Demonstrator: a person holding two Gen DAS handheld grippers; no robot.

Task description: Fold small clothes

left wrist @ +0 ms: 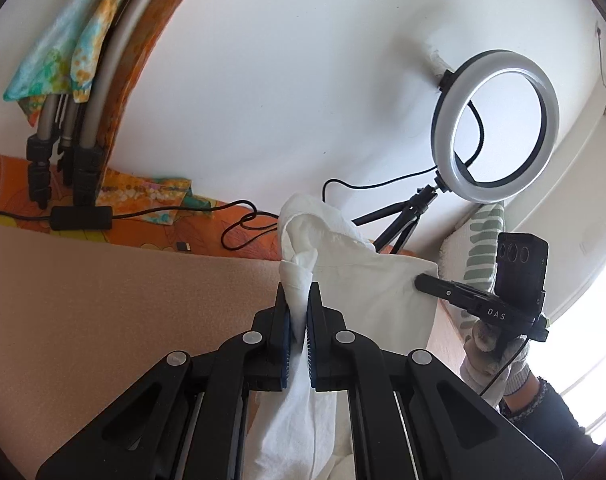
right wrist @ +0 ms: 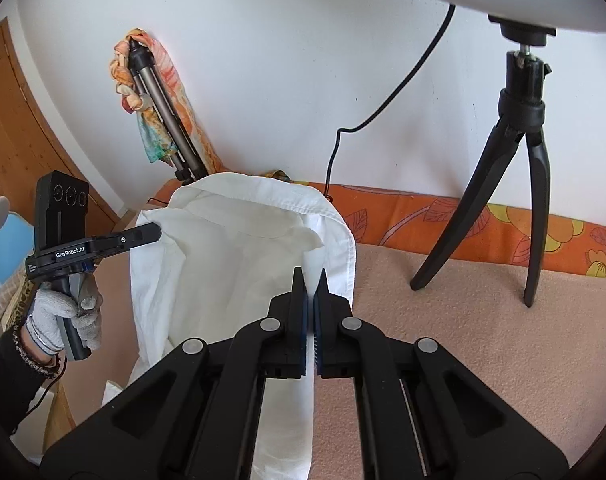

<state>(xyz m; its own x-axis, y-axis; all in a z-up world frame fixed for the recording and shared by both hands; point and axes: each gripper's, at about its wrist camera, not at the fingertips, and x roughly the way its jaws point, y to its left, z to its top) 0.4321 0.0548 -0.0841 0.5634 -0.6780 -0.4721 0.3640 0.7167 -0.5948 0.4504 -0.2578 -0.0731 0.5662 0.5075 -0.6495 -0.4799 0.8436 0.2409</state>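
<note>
Held up above the peach blanket-covered bed (right wrist: 443,320), the soft, light white cotton shirt (right wrist: 231,248) hangs limp between the left tongs (left wrist: 298,292) and right tongs (right wrist: 311,280), each pinched closed on 1 upper edge, best gripped there.

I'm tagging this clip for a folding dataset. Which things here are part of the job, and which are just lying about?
Part of the job:
- white garment, held up between both grippers
- left gripper, shut on it
- right gripper, shut on it

Lying about:
- ring light on its tripod
- folded tripod with a scarf
- cable
- striped pillow
</note>
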